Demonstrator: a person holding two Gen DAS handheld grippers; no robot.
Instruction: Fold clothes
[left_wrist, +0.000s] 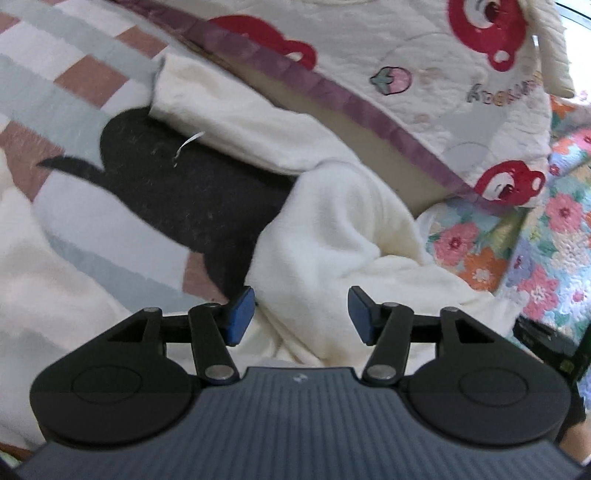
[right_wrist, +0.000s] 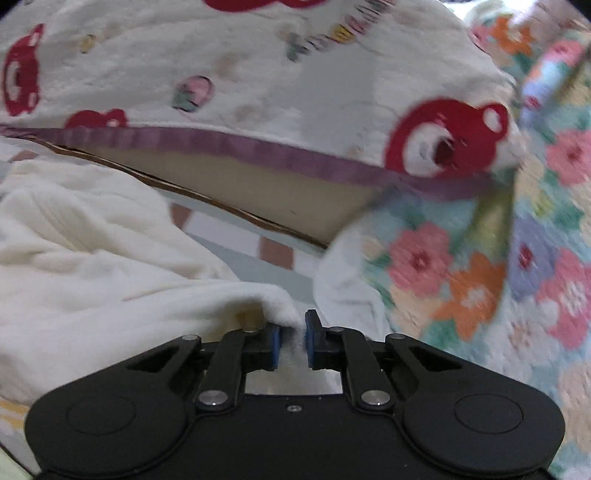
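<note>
Garment: cream top (right_wrist: 92, 236) lies rumpled on the striped bed cover (left_wrist: 55, 62), partly under a bear-print quilt (right_wrist: 258, 74).
Right hand-held gripper (right_wrist: 293, 341): low and level, pads pinching a cream edge.
Left hand-held gripper (left_wrist: 301, 314): jaws spread, hanging just over a cream bulge, gripping nothing.
Tip: I'd keep that pinch taut and grab a matching edge before folding.

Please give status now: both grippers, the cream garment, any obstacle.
Left gripper open above cream garment. Right gripper shut on cream garment. Bear-print quilt lies close behind the garment.
</note>
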